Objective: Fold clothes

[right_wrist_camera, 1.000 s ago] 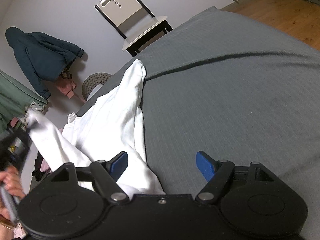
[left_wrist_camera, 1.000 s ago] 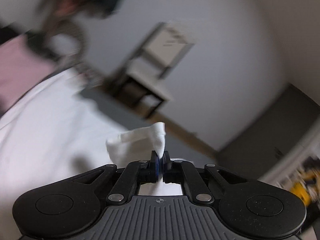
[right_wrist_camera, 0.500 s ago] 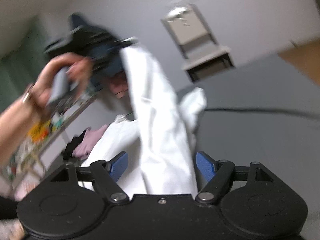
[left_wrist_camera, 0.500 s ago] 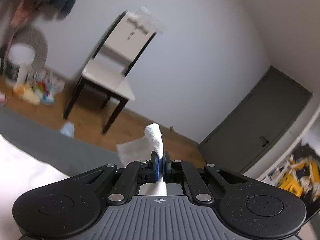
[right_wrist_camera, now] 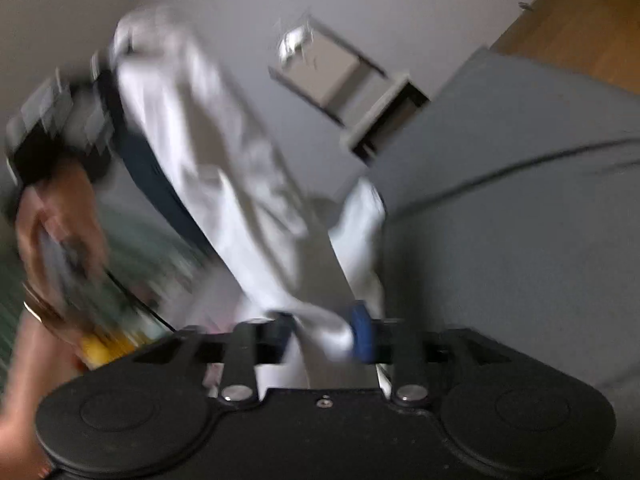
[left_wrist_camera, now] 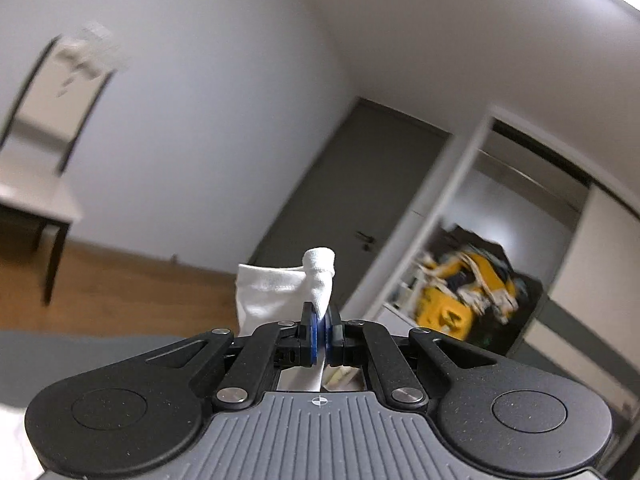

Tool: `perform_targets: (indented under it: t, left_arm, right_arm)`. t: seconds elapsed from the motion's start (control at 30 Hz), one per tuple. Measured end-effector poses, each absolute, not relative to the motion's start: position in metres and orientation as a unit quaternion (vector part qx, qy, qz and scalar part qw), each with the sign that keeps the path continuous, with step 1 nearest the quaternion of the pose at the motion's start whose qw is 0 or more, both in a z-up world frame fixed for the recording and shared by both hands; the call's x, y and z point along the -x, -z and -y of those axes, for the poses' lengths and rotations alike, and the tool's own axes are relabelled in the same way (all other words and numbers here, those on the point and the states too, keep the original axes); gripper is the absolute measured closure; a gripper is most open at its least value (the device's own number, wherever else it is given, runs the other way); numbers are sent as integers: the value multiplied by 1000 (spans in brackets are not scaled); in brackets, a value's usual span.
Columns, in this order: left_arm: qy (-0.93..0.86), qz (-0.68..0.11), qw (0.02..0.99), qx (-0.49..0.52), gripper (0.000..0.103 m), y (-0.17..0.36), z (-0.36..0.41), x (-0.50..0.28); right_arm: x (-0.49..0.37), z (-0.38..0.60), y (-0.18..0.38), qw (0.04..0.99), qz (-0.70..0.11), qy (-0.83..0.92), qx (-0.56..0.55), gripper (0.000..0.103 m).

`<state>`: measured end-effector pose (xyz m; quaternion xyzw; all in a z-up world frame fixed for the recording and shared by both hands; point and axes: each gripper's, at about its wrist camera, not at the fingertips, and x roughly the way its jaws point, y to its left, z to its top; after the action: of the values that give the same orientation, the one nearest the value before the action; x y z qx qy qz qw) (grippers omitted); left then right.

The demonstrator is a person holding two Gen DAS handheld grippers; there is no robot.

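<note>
A white garment (right_wrist_camera: 240,184) hangs stretched in the air above the grey bed cover (right_wrist_camera: 520,200). My left gripper (left_wrist_camera: 320,336) is shut on one end of it, and a tuft of the white garment (left_wrist_camera: 276,284) sticks out past the closed pads. In the right wrist view the left gripper (right_wrist_camera: 60,132) is raised at the upper left, in a hand (right_wrist_camera: 60,220). My right gripper (right_wrist_camera: 322,334) has its blue pads (right_wrist_camera: 362,336) pressed against a bunch of cloth lower down the garment. This view is blurred by motion.
A white chair with a dark frame (right_wrist_camera: 340,76) stands by the wall beyond the bed, over wooden floor (right_wrist_camera: 580,20). In the left wrist view I see the chair (left_wrist_camera: 36,184), a grey door (left_wrist_camera: 340,208) and an open wardrobe with a yellow item (left_wrist_camera: 464,292).
The left gripper has lifted the garment's end high and swung right. The right gripper, open a second ago, has closed its fingers on the hanging cloth.
</note>
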<state>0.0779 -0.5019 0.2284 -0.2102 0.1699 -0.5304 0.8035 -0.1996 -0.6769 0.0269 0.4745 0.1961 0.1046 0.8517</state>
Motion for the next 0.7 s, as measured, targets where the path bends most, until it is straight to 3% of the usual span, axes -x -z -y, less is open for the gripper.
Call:
perform_targets:
  t: [0.03,0.07,0.17,0.2,0.27,0.33,0.4,0.47,0.53,0.63,0.67,0.7]
  left_arm:
    - [534,-170,801,209,100,-232,506,-81]
    - [536,-172,800,210,100,-236,509,-83]
    - [536,-167,801,205,100,-248,506,-75]
    - [537,-170,801,205,100,-251,503,-73]
    - [535,-179,800,203,100,-254,502,-73]
    - [531,-190,800,202,100,-256,502,-70]
    - [539,-200,792,207,100,-260,502,-62]
    - [552,-192,787,200,100,-266,502,-49]
    - [564,-178,785,186,100,-278,505,-36]
    - [566,-178,786,176,100,-296,507,-19]
    - [561,-183,789,173,100,-300,509,-13]
    - [555,-188,793,166,100,-303,512,-9]
  right_arm:
    - [204,682,-26,846,-183,-112,-488,11]
    - [209,688,-24,840,-169,-120,-501,8]
    - [212,688,-23,830,-150,-138,-520,18]
    - [212,684,-28,840,-155,-129,-505,26]
    - [216,665,-43,872,-175,-115,-442,29]
    - [221,638,-62,906,-199,-96,-360,29]
    - [231,601,-79,935,-223,-44,-273,16]
    - [228,589,-74,936,-262,-21,-233,15]
    - [219,584,-66,929,-303,-25,-210,26]
    - [208,580,-58,914,-342,-37,-217,32]
    - [205,577,-57,909,-358,-31,-210,47]
    - [202,575,-56,904,-374,-26,-203,76]
